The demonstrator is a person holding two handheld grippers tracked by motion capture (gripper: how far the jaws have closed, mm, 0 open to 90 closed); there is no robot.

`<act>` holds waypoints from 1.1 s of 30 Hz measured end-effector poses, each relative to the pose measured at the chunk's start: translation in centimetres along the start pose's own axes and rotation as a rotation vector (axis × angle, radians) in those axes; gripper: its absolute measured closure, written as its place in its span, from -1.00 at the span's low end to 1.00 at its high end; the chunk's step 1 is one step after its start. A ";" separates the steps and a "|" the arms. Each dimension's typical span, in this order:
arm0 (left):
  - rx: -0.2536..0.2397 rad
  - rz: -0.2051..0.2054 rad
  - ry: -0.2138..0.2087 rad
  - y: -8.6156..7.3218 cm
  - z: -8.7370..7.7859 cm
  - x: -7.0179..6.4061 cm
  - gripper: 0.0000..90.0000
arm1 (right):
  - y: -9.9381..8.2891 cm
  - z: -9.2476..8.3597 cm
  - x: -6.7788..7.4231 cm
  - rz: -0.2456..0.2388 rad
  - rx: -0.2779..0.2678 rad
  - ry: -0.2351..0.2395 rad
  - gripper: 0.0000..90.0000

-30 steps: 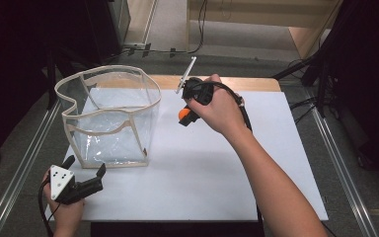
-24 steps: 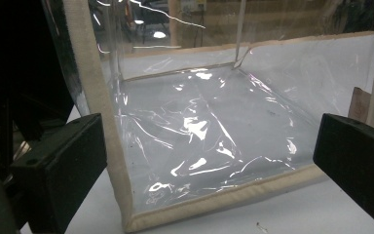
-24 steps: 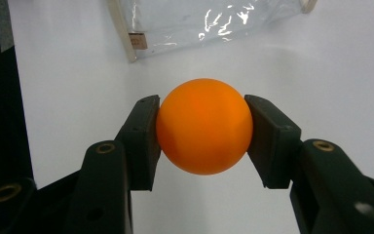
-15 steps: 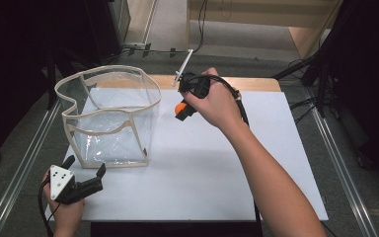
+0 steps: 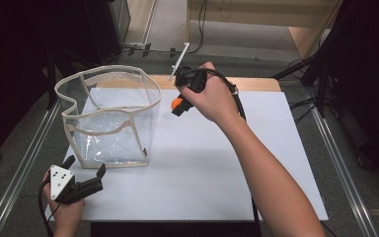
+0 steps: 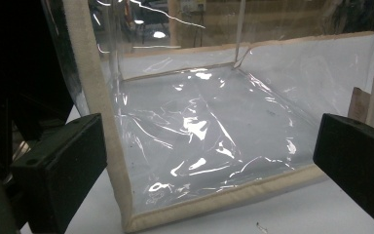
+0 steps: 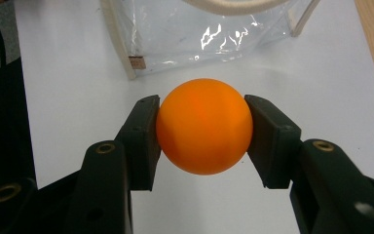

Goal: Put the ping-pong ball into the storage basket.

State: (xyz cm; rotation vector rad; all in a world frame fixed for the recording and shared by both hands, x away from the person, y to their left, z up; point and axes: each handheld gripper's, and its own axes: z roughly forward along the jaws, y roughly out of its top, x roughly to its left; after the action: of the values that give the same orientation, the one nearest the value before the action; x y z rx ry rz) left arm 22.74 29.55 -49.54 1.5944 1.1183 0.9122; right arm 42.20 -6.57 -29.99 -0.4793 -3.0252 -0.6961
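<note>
Right gripper held aloft in upper centre of high view, just right of the clear bag; jaws pinching orange ball squarely, one pad on each flank, as seen at centre of right gripper view. Ball clear of the white table, seen only as a small orange spot under the hand in high view. Left gripper low in lower left of high view, jaws spread and empty, aimed at the bag's near wall; bag's padded edge between the two pads in left gripper view, neither pad pressing on it.

Step in hand, by judgement: carrying ball to bag's open top for release inside.

Recommended conduct:
- Keep pinch steady across ball's widest part; smooth round surface likely to squirt out if grip slackens or shifts off centre.
- Bring ball over the cream rim with margin, toward middle of opening, not over the sagging left side.
- Lower before release; light ball likely to bounce off the stiff plastic floor.
- If rim wobbles, steady bag with left gripper at near lower seam.

Orientation of ball: a sphere, hence no long axis and no pointing direction; no seam or print discernible. Bag upright, mouth facing up, rim wavy.
</note>
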 end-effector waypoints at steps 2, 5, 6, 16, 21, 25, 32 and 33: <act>-0.001 -0.001 0.000 0.0 0.0 0.0 -1.00 | 0.2 -0.1 0.0 0.001 -0.001 -0.001 0.08; -0.002 0.000 0.000 0.0 0.0 0.0 -1.00 | 0.4 -0.3 -0.1 -0.002 0.000 -0.002 0.08; -0.003 -0.001 0.000 0.0 0.0 0.0 -1.00 | 0.5 -0.3 -0.1 -0.002 -0.005 -0.001 0.08; 0.000 0.002 -0.001 0.0 0.0 0.0 -1.00 | 1.3 -0.6 -0.1 -0.009 -0.003 -0.001 0.08; -0.002 -0.001 -0.001 0.0 0.0 0.0 -1.00 | 1.8 -0.9 -0.2 -0.018 -0.003 -0.007 0.08; -0.002 0.000 -0.001 0.0 0.0 0.0 -1.00 | 2.0 -1.0 -0.2 -0.018 -0.004 -0.007 0.08; -0.002 0.001 -0.002 0.0 0.0 0.0 -1.00 | 2.8 -1.3 -0.2 -0.025 -0.003 -0.011 0.08; -0.001 0.000 -0.001 0.0 0.0 0.0 -1.00 | 2.8 -1.3 -0.2 -0.025 -0.003 -0.011 0.08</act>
State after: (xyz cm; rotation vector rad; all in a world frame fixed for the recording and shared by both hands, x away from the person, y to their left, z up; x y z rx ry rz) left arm 22.74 29.55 -49.52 1.5938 1.1165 0.9118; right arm 43.09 -4.80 -27.63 -0.4478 -3.0458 -0.7013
